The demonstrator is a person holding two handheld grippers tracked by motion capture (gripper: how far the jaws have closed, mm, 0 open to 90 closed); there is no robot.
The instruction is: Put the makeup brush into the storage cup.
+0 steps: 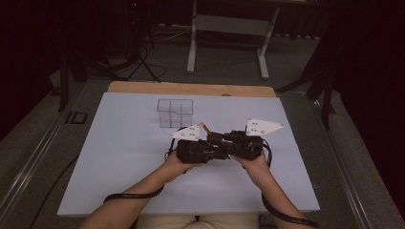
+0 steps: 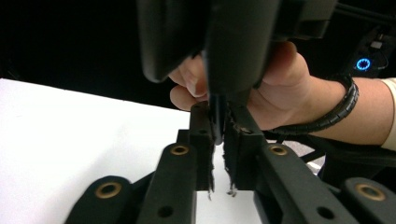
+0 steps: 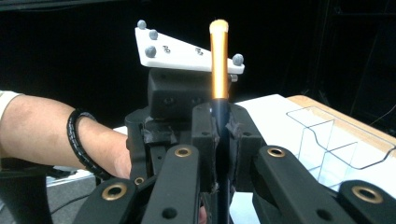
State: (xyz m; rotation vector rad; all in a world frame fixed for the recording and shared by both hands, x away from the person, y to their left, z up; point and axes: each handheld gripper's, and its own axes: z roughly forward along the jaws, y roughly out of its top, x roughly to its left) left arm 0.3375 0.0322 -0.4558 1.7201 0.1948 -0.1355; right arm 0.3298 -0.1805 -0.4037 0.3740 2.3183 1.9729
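Two grippers meet nose to nose near the middle of the white table (image 1: 119, 157), each held in one of the person's hands, and between them is a slim brush-like stick (image 3: 219, 65) with an orange-gold barrel, a pale tip and a dark lower shaft. Taking the clear divided organiser (image 1: 175, 112) as the landmark: the stick sits just on the person's side of it, slightly to its right, well clear of its walls, and its tip pokes up beside the left gripper's white plate in the high view.

In the right gripper view, the right gripper (image 3: 219, 140) has its jaws pressed in on the dark shaft, pinching it, with the barrel rising straight up between them. Beyond it stands the left gripper's body with its white marker plate, and the organiser lies off to the right on the table.

In the left gripper view, the left gripper (image 2: 219, 140) has its jaws drawn nearly together, with a thin dark part of the stick caught in the narrow slot between the pads (image 2: 205, 135). The pad faces look frayed at their lower edges. The right hand (image 2: 261, 88) fills the space just behind, gripping its own tool
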